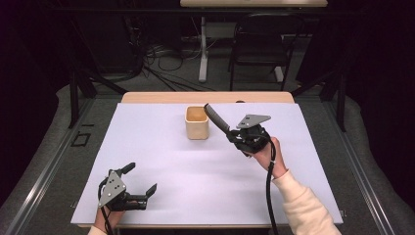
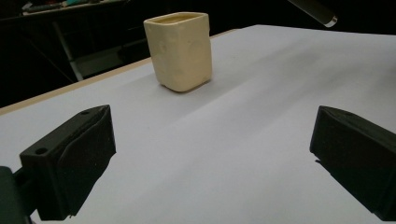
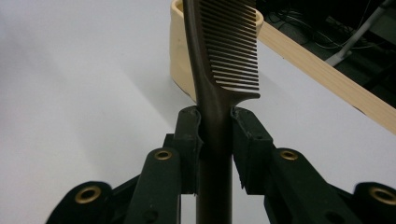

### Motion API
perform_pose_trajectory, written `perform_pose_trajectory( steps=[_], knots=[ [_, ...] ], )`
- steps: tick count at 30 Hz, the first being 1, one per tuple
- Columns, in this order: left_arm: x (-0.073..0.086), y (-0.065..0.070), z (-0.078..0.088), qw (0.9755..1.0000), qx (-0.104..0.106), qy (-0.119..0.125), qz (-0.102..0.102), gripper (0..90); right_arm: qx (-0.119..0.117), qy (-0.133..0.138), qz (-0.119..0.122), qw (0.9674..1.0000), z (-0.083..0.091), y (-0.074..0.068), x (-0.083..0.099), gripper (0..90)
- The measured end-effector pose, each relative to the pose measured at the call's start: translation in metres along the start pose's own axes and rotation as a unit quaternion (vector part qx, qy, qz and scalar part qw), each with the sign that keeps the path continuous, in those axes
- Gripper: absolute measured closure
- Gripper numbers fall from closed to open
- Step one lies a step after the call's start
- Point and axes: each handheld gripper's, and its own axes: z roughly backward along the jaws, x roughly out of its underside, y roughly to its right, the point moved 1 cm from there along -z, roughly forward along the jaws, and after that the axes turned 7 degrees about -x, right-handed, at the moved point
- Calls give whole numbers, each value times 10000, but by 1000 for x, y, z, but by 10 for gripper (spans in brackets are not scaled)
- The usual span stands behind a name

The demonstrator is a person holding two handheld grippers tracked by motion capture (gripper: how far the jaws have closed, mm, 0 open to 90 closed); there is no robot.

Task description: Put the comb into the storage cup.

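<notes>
A cream square cup [image 1: 197, 122] stands upright on the white sheet [image 1: 161, 161], toward the back middle. My right gripper [image 1: 234, 138] is shut on the handle of a dark comb [image 1: 216, 119], held in the air just right of the cup and slanting up toward its rim. In the right gripper view the comb [image 3: 219, 70] rises between the two pads, teeth to the right, with the cup [image 3: 180, 65] behind it. My left gripper [image 1: 141, 182] rests open near the front left edge. Its view shows the cup [image 2: 180, 49] ahead between wide jaws with nothing in them.
The sheet covers a wooden table [image 1: 205, 97] whose far edge shows behind the cup. Beyond it stand a black chair [image 1: 259, 44] and a white table leg [image 1: 202, 49] among floor cables. Dark frame struts flank the table.
</notes>
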Motion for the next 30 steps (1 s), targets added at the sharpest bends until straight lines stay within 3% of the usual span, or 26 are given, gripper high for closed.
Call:
perform_pose_trajectory(
  steps=[30],
  knots=[
    [0, 0, 1, 10000, -23, 12, 22, 2, 37, 252, 103, 9996, -14, 4, -27, 727]
  ],
)
